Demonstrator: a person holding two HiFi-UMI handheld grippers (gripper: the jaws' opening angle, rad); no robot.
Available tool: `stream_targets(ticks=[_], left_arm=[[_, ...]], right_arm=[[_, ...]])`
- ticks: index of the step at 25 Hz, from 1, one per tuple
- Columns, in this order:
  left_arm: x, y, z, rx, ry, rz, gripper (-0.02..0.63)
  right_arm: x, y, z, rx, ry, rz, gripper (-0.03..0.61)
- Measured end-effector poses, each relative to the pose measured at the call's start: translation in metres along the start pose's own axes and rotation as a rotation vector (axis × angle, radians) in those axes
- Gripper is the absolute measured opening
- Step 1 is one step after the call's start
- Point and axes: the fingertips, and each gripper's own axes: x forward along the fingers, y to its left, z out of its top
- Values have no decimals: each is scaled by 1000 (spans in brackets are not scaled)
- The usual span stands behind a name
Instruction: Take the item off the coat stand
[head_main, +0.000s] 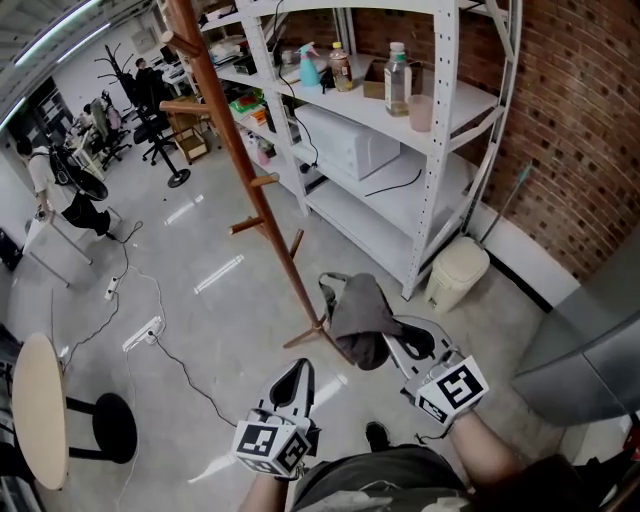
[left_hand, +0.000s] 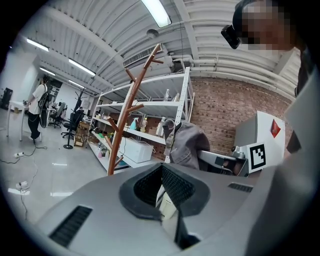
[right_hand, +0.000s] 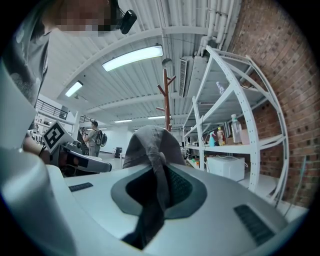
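Bottom of frame: left gripper (head_main: 298, 370) has jaws pressed together and empty, likely spare. Right gripper (right_hand: 160, 175) pinches a fold of the grey fabric item (head_main: 358, 312), carrying it mid-frame. It is already clear of the coat stand (head_main: 235, 150), upper left.

You stand in an open-plan lab-office: brick wall (head_main: 590, 120), white steel shelving (head_main: 470, 100), concrete floor (head_main: 230, 300) with trailing power strips (head_main: 141, 335), office chairs (head_main: 155, 125) beyond.
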Motion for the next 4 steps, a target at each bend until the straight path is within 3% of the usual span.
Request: stream_targets(ticks=[4], left_arm=[[1,-5,-6,-4,2,-9,8]], right_arm=[[-7,-2,-9,10,14,-2,37]])
